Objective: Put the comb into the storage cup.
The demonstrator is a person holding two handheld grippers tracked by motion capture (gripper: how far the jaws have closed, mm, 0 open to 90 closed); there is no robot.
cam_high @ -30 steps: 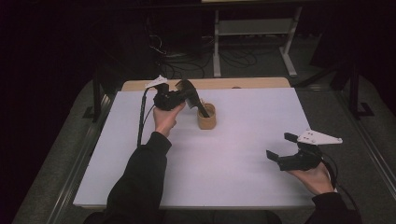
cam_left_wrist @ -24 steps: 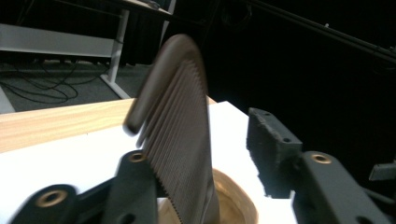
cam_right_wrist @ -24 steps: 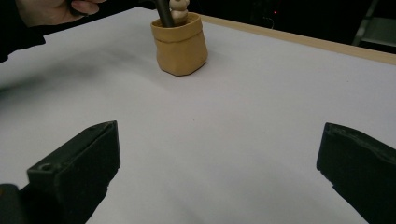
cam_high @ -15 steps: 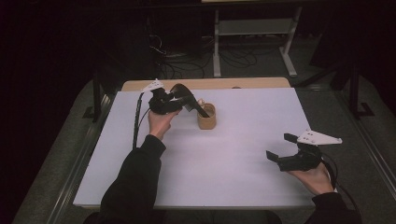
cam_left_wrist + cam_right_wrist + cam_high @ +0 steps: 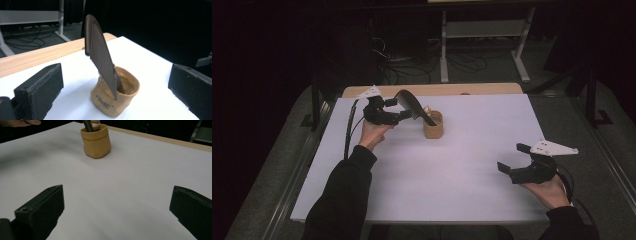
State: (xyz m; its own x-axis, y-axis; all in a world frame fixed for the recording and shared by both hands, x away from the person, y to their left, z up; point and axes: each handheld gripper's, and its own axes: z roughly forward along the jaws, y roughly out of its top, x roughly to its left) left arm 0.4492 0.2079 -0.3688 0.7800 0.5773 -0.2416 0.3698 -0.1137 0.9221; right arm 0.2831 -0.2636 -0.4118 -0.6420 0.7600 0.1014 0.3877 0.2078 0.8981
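Near right, the right gripper [image 5: 518,165] rests low over the white table [image 5: 472,180], jaws spread wide, nothing between them. Plenty of bare room mid-table. Farther back, left of centre, the left gripper [image 5: 404,109] hovers w/ jaws released, just beside the comb [image 5: 100,53]. The comb leans in a small tan pouch [image 5: 116,100]. It looks light and stiff; best held by the spine, not the fine teeth. The pouch looks soft and prob. tips easily. The wooden edge [image 5: 472,90] is close behind.

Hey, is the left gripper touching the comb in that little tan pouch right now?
Apart. In the left gripper view, the comb leans in the pouch with white table visible between it and both open jaws.
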